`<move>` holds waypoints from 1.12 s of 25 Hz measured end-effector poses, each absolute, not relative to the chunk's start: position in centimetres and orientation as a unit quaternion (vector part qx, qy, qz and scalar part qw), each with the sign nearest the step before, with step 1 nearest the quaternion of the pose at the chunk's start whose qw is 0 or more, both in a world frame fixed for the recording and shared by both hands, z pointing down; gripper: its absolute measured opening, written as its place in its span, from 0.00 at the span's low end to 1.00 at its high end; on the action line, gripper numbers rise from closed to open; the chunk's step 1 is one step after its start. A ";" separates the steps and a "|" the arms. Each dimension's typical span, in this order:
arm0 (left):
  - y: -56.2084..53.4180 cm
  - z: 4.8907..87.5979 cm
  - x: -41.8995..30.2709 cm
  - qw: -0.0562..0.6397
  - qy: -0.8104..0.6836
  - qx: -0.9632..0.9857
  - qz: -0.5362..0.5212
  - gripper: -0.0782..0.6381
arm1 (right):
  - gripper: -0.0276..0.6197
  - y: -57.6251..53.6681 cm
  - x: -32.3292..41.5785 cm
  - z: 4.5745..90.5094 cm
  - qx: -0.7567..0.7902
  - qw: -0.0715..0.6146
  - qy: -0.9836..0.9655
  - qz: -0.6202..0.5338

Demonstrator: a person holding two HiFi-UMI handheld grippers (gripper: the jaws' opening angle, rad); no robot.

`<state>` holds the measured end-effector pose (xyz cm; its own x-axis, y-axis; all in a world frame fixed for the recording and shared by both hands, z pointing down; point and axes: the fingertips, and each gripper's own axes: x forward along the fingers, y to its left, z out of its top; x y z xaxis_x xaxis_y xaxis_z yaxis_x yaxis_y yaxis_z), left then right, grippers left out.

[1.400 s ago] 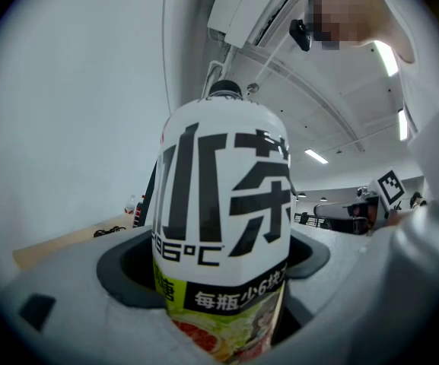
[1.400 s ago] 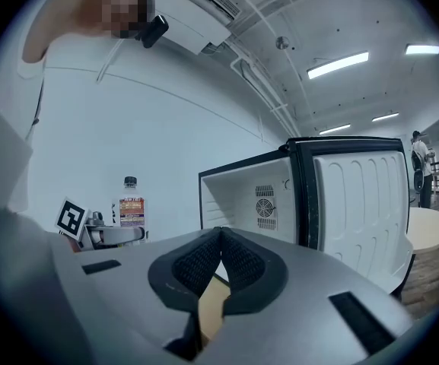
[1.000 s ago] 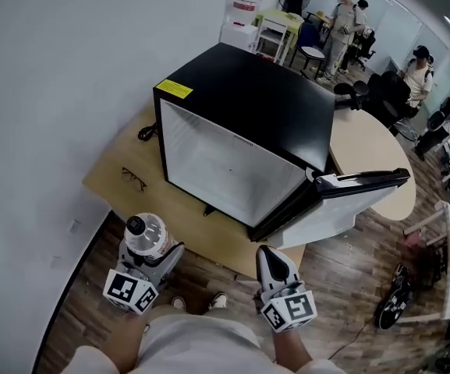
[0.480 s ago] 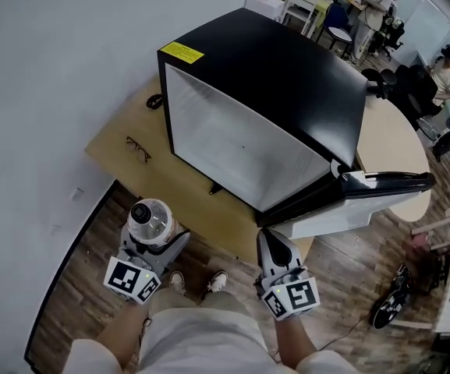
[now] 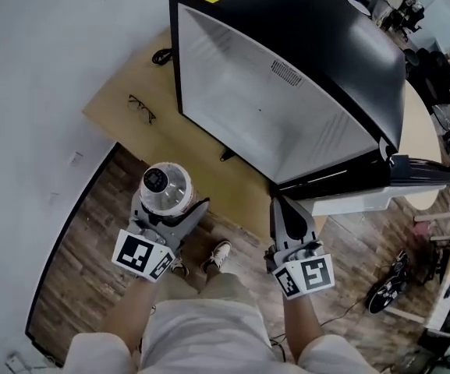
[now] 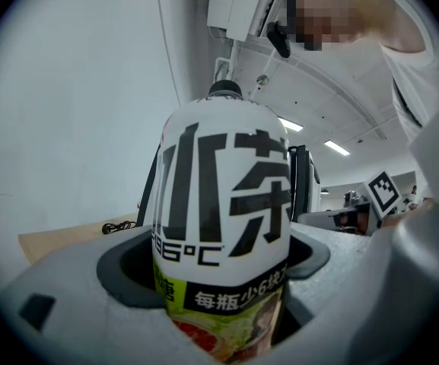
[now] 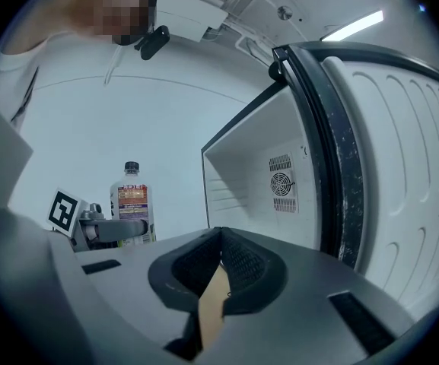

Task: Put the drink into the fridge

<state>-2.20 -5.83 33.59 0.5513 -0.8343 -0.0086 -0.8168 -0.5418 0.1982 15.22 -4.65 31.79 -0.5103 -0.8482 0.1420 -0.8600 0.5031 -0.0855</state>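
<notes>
My left gripper (image 5: 167, 218) is shut on a drink bottle (image 5: 165, 188) with a black cap and a white, black-lettered label (image 6: 223, 204), held upright just off the table's near edge. The bottle (image 7: 132, 201) also shows at the left of the right gripper view. My right gripper (image 5: 288, 218) is shut with nothing in it, its tips (image 7: 221, 243) meeting just below the open door (image 5: 369, 195). The black mini fridge (image 5: 310, 45) stands on the wooden table (image 5: 131, 131), its door swung open to the right and its white inside (image 5: 263, 107) bare.
A pair of glasses (image 5: 143, 108) lies on the table left of the fridge, and a black cable (image 5: 161, 54) sits by its back corner. A white wall (image 5: 37, 61) runs along the left. Round tables and black chairs (image 5: 439, 76) stand beyond the fridge.
The view has closed in on the fridge, which now fills more of the frame. Both grippers have moved forward a little with it; the bottle stays in the left one.
</notes>
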 end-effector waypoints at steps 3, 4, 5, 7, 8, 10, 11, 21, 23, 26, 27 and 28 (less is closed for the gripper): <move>-6.3 34.0 -2.4 0.085 -0.464 0.880 -0.049 0.72 | 0.05 -5.0 14.5 32.7 0.492 0.043 -0.866 0.082; -6.5 34.1 -2.4 0.084 -0.461 0.882 -0.047 0.72 | 0.05 -5.0 14.2 33.0 0.491 0.043 -0.866 0.085; -6.7 34.2 -2.3 0.082 -0.458 0.884 -0.046 0.72 | 0.05 -4.9 13.9 33.3 0.490 0.043 -0.867 0.087; -7.2 34.4 -2.0 0.079 -0.450 0.888 -0.044 0.72 | 0.05 -4.9 13.5 33.9 0.488 0.045 -0.867 0.091; -7.5 34.5 -1.7 0.077 -0.445 0.891 -0.043 0.72 | 0.05 -4.9 13.4 34.2 0.488 0.046 -0.867 0.092; -7.9 34.8 -0.9 0.069 -0.432 0.899 -0.038 0.72 | 0.05 -5.2 13.5 34.7 0.490 0.048 -0.865 0.094; -8.2 34.9 -0.4 0.065 -0.424 0.903 -0.036 0.72 | 0.05 -5.3 13.6 35.0 0.493 0.049 -0.864 0.095; -11.6 37.2 3.0 0.072 -0.382 0.921 -0.036 0.72 | 0.05 -6.9 14.1 36.6 0.504 0.056 -0.858 0.084; -12.8 37.2 3.0 0.067 -0.384 0.920 -0.046 0.72 | 0.05 -7.4 13.8 36.9 0.502 0.055 -0.859 0.082; -14.4 37.5 3.4 0.059 -0.381 0.921 -0.046 0.72 | 0.05 -8.0 13.2 37.4 0.497 0.053 -0.863 0.080; -15.0 37.5 3.6 0.056 -0.379 0.922 -0.049 0.72 | 0.05 -8.2 13.0 37.5 0.495 0.053 -0.863 0.080; -15.5 37.6 3.8 0.054 -0.377 0.923 -0.051 0.72 | 0.05 -8.5 12.9 37.6 0.494 0.053 -0.864 0.080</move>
